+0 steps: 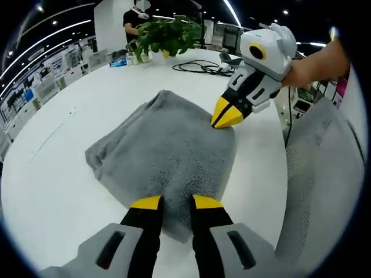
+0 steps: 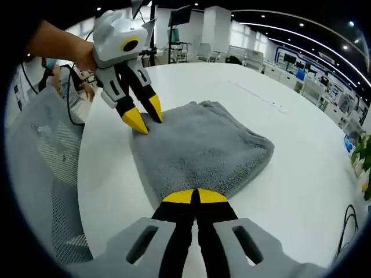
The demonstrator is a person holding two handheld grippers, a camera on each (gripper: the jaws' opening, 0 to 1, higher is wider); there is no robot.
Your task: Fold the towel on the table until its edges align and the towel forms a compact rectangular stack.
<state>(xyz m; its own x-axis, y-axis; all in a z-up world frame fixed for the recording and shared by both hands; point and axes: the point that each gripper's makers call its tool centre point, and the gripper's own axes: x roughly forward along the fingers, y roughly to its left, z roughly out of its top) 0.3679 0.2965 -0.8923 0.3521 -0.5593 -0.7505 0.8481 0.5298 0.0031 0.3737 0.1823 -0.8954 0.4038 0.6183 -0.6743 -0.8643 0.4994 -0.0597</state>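
Note:
A grey plush towel (image 1: pixel 168 150) (image 2: pixel 200 147) lies folded in a thick, roughly square pad on the white round table (image 1: pixel 69 150) (image 2: pixel 290 116). My left gripper (image 1: pixel 177 202) (image 2: pixel 145 117) is open, its yellow tips straddling one corner edge of the towel. My right gripper (image 2: pixel 195 197) (image 1: pixel 223 119) is shut, its yellow tips pressed together and touching the opposite edge of the towel. I see no fabric between its jaws. The towel rests flat, with nothing lifted.
A grey mesh chair (image 1: pixel 324 174) (image 2: pixel 40 150) stands close against the table edge beside the towel. A potted plant (image 1: pixel 165 35) and black cables (image 1: pixel 203 66) sit at the far side. A person (image 1: pixel 136 20) stands beyond the plant.

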